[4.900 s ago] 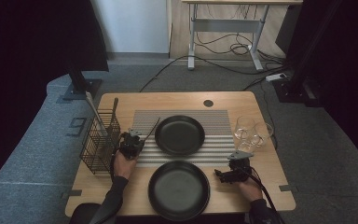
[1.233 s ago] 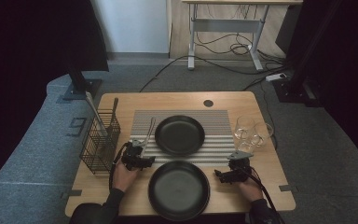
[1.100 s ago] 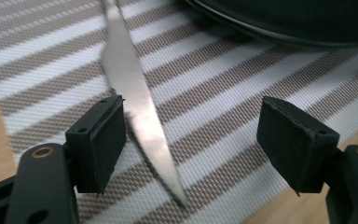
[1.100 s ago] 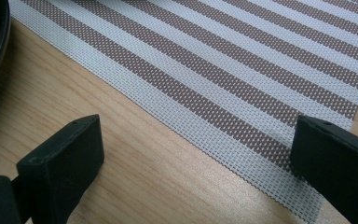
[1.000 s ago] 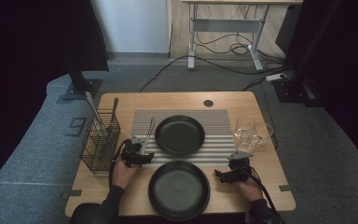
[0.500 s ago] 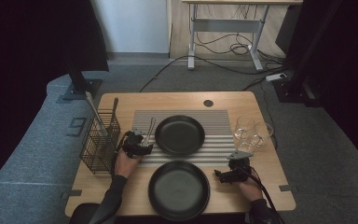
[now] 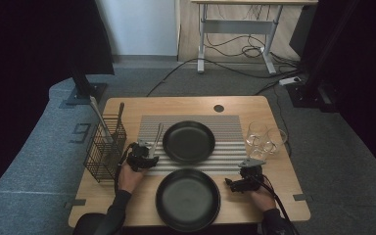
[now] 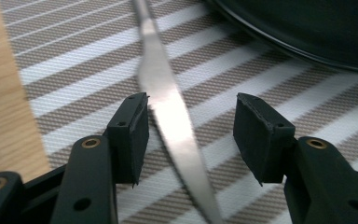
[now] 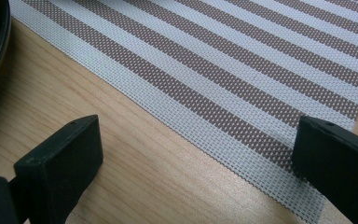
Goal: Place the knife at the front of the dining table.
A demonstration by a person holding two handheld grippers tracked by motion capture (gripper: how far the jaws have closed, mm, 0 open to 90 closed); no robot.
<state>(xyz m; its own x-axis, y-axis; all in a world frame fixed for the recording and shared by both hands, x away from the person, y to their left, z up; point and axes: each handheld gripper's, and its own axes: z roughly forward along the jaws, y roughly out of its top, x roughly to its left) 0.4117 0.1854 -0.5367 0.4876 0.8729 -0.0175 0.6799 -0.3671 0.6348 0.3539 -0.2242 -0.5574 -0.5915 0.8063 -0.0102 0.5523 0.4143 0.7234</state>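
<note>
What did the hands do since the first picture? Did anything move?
The left gripper carried a utensil from beside the wire basket toward the near plate, then back up onto the striped mat left of the far plate. Its jaws now stand open around the handle, which lies on the mat. The right gripper, both plates and the glasses stayed put.

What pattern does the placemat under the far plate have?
The placemat has woven white and brown-grey stripes, clearest in the right gripper view.
</note>
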